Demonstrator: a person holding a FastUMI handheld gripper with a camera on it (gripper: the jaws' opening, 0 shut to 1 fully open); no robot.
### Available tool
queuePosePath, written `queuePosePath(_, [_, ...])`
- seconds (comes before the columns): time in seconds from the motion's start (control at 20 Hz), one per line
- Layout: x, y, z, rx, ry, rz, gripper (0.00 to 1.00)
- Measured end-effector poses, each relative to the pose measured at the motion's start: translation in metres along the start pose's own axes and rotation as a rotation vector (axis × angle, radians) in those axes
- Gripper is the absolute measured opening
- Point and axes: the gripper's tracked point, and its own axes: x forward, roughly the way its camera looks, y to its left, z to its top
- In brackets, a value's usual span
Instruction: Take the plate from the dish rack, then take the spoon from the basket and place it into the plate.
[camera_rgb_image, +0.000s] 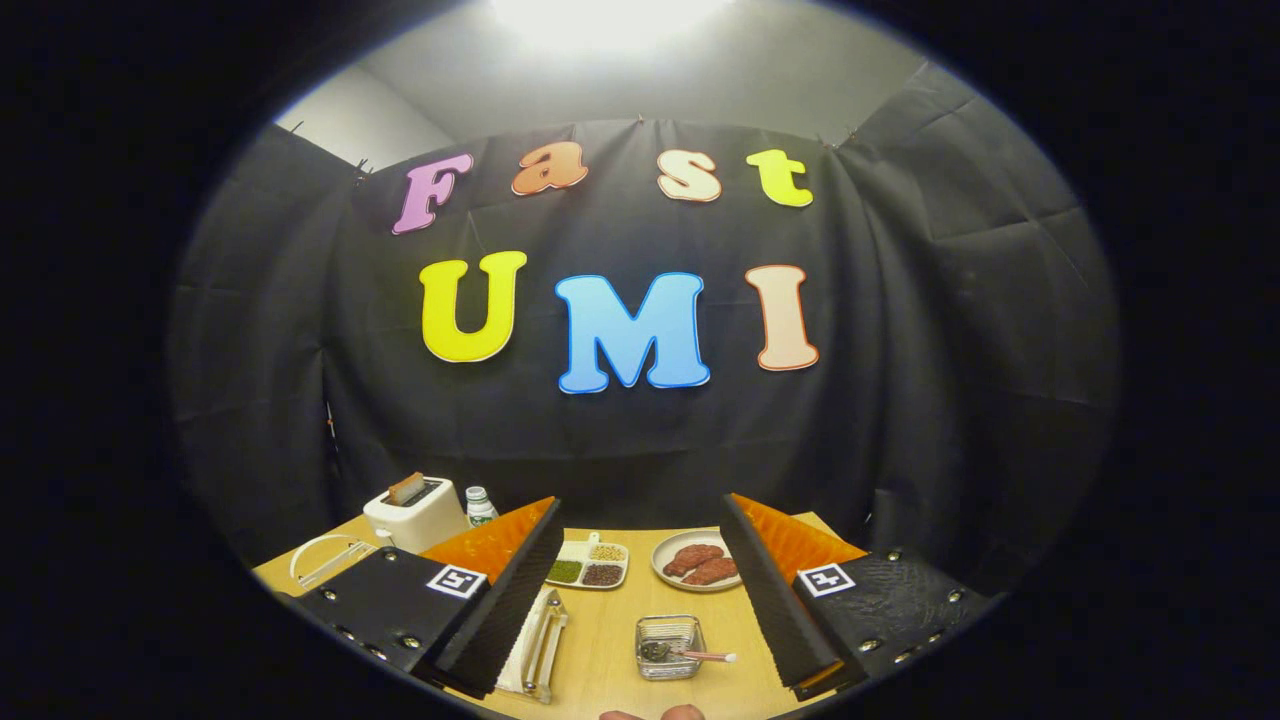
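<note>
My gripper (640, 502) is open, held above the near part of a wooden table (600, 610), with nothing between its fingers. A small wire basket (668, 646) stands between the fingers, below them. The spoon (690, 654) lies in it, dark bowl to the left and pinkish handle sticking out over the right rim. Close beside the left finger stands the dish rack (545, 640). A white plate (518, 652) stands on edge in it, partly hidden by that finger.
Farther back between the fingers are a divided white tray of beans (588, 564) and a plate with meat patties (700, 562). A toaster (413, 512), a small bottle (480, 505) and a white wire holder (325, 560) are at the back left. Fingertips of a hand (652, 713) show nearest me.
</note>
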Motion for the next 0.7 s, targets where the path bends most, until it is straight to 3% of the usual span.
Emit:
queuePosePath(0.25, [0.014,0.052,-0.015,0.015,0.138,0.060,0.98])
queuePosePath(0.7, [0.029,0.138,-0.081,0.140,0.538,0.201,0.98])
